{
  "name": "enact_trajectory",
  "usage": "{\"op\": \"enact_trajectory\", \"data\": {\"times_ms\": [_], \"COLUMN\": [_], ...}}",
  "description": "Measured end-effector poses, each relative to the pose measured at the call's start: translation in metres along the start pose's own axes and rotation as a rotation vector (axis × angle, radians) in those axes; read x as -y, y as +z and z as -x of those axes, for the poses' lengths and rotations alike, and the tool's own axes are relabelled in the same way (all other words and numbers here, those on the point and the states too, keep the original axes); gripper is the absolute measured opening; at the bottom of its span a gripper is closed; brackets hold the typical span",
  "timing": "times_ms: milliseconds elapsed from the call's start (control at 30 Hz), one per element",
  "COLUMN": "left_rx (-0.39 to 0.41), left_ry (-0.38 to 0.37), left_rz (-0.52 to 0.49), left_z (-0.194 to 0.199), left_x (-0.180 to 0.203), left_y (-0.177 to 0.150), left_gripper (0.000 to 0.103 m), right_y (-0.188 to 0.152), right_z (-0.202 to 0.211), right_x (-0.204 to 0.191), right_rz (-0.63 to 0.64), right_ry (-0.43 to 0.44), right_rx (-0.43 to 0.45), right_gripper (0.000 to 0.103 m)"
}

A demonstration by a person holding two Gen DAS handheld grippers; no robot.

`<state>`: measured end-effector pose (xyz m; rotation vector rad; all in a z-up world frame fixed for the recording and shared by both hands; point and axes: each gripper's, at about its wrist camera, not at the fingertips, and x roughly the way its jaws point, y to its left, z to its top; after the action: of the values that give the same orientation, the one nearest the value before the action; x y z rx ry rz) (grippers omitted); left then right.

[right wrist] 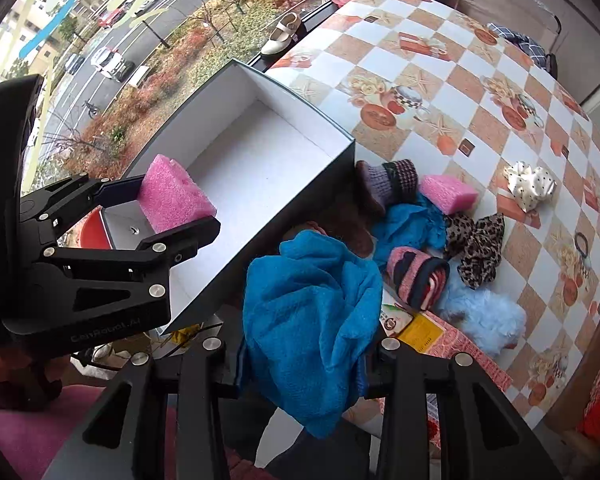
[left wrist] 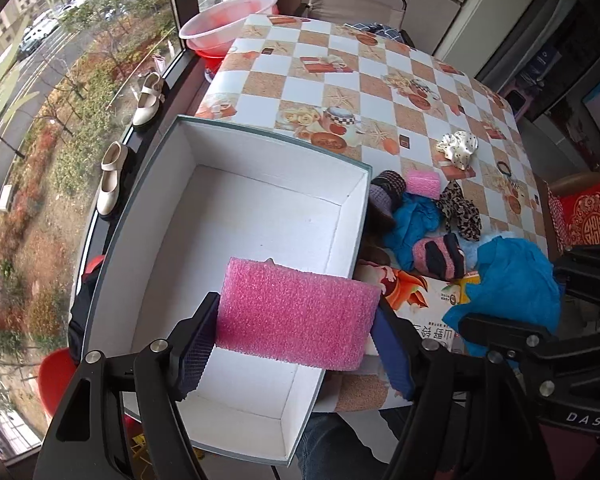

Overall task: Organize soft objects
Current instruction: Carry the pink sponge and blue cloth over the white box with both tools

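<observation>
My left gripper [left wrist: 296, 340] is shut on a pink foam sponge [left wrist: 296, 316] and holds it above the near end of an open white box [left wrist: 256, 216]. The same gripper [right wrist: 172, 204] and sponge [right wrist: 176, 196] show over the box [right wrist: 256, 152] in the right wrist view. My right gripper [right wrist: 300, 364] is shut on a blue cloth [right wrist: 312, 320] and holds it just right of the box; that cloth shows in the left wrist view [left wrist: 508, 284]. On the table lie a second pink sponge [right wrist: 448, 192], striped knit pieces [right wrist: 416, 280], a leopard cloth [right wrist: 476, 244] and a light blue fluffy item [right wrist: 484, 320].
The checkered table [right wrist: 440, 60] holds a white dotted scrunchie [right wrist: 532, 184] and a dark hair tie [right wrist: 580, 244] at the right. A printed carton [left wrist: 416, 300] lies under the pile. A pink basin [left wrist: 228, 24] stands at the far end. Shoes [left wrist: 148, 100] sit on the window sill.
</observation>
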<state>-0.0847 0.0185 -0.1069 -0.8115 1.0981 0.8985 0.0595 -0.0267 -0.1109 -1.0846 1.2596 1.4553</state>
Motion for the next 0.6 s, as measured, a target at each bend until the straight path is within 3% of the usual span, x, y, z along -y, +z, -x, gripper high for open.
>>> {"op": "enact_trajectory", "data": {"times_ms": [300, 600], "left_rx": [-0.016, -0.055], "left_ry": [0.099, 0.127], "left_rz": [0.199, 0.260], "left_z": [-0.012, -0.030], "left_x": [-0.073, -0.090], "left_y": [-0.025, -0.048], "left_gripper": [0.075, 0.075], "right_y": [0.042, 0.067], "right_z": [-0.024, -0.047], "right_x": [-0.054, -0.087], "right_rz": [0.167, 0.237], "right_ry": [0.017, 0.027], "right_rx": [-0.028, -0.058], "right_gripper": [0.039, 0.039]}}
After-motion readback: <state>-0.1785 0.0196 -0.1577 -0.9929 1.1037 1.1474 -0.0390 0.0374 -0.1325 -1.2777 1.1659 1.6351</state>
